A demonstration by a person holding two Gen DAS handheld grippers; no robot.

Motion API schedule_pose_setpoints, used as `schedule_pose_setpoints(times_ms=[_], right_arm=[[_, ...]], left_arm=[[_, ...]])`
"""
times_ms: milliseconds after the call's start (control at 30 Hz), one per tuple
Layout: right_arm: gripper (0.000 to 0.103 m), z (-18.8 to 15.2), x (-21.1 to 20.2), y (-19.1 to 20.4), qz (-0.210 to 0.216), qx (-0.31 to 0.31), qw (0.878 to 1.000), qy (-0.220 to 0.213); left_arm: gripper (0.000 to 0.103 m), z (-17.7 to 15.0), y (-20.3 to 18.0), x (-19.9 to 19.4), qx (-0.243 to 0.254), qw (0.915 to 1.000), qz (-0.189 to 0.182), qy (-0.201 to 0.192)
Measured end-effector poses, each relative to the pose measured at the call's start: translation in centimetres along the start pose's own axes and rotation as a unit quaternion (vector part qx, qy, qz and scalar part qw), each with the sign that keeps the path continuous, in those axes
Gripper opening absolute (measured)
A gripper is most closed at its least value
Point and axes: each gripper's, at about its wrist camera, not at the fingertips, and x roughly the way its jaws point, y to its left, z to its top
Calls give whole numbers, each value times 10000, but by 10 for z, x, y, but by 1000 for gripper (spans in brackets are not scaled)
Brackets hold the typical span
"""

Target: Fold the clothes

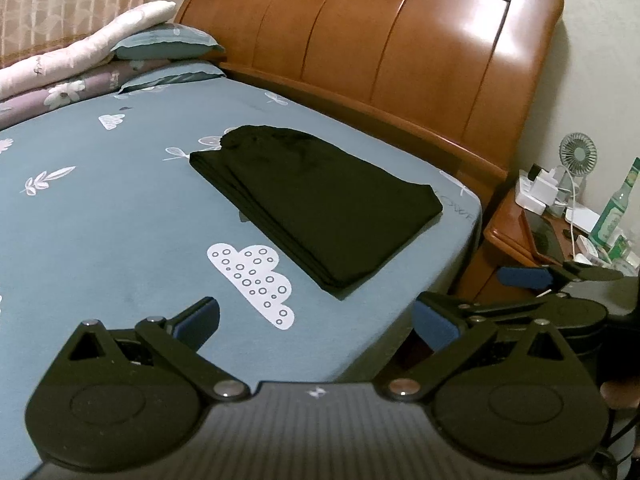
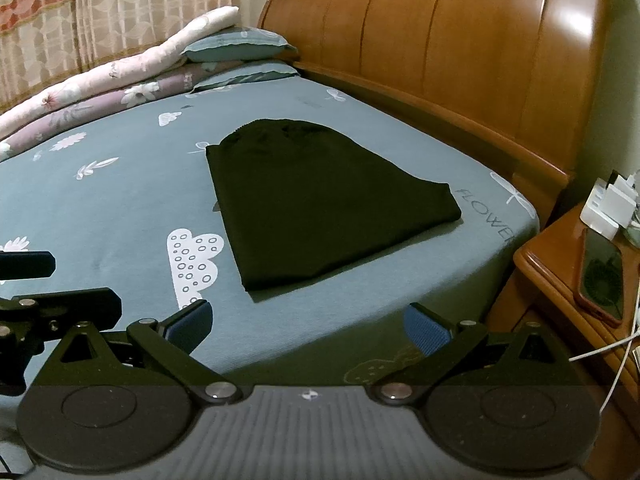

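Black garment [image 1: 316,204] folded flat, neat stack on bed sheet [image 1: 100,208]; L gripper [image 1: 316,320] & R gripper [image 2: 308,324] spread wide, empty.

- The sheet [image 2: 120,216] bears the printed word "FLOWER" in grey capitals, near the bed's right corner, beside a white flower print; it reads whole in the right wrist view.
- In the left wrist view the same word shows at the sheet's right edge, but only blurred letters can be made out.
- The purple quilt [image 2: 132,96] at the far left carries a short line of white lettering, too small to read.
- The green bottle [image 1: 614,216] on the nightstand has a label, but its text is blurred.
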Motion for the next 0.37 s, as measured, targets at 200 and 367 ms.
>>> schedule_pose_setpoints(times_ms=[200,367], right_arm=[[103,1,1,-2,-22,15,10000,-3],[103,1,3,-4,-22,31,10000,5]], left_arm=[[102,-1,-1,1,-45,10000,8,-11],[102,-1,0,1,-80,10000,-18,-33]])
